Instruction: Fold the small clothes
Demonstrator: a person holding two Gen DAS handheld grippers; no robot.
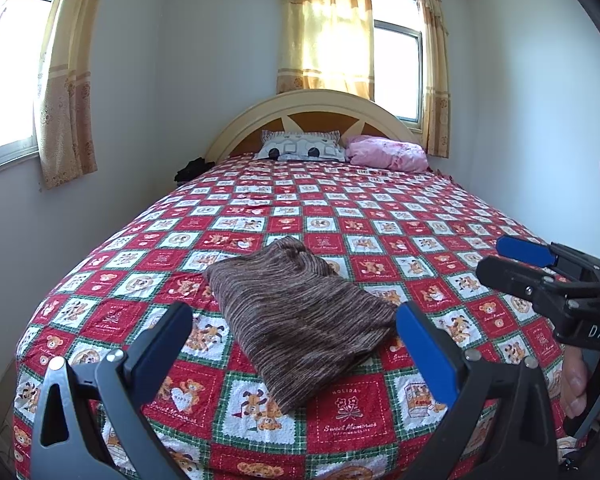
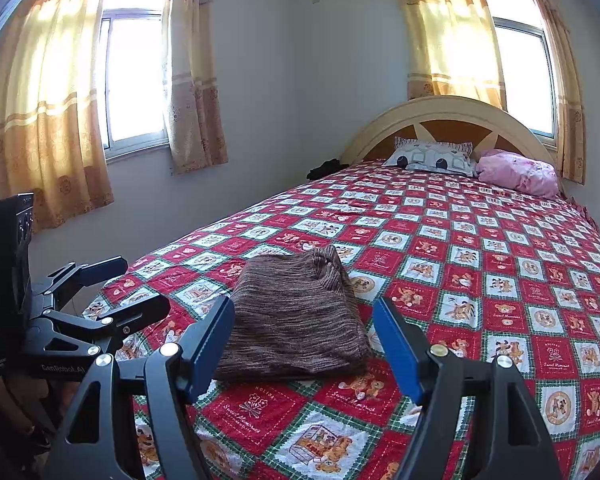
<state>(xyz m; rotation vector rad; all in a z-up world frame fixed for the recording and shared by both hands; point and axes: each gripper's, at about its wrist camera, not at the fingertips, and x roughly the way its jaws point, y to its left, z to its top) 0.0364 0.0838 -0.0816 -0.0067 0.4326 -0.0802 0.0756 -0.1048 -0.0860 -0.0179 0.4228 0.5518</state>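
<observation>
A brown striped knit garment (image 1: pixel 300 320) lies folded into a compact rectangle on the red patchwork bedspread (image 1: pixel 380 216), near the bed's foot. My left gripper (image 1: pixel 296 344) hovers over the foot of the bed, open, with its blue pads either side of the garment's near end and nothing between them. My right gripper (image 2: pixel 304 340) is also open, just short of the garment (image 2: pixel 296 316) and apart from it. Each gripper shows in the other's view: the right gripper (image 1: pixel 512 264) at the right edge, the left gripper (image 2: pixel 140 288) at the left edge.
A patterned pillow (image 1: pixel 302 146) and a pink bundle (image 1: pixel 388 152) lie against the arched headboard (image 1: pixel 312 108). A dark item (image 1: pixel 192 168) sits beside the bed at the far left. Curtained windows (image 2: pixel 136 76) line the walls. A hand (image 1: pixel 576 384) grips the right handle.
</observation>
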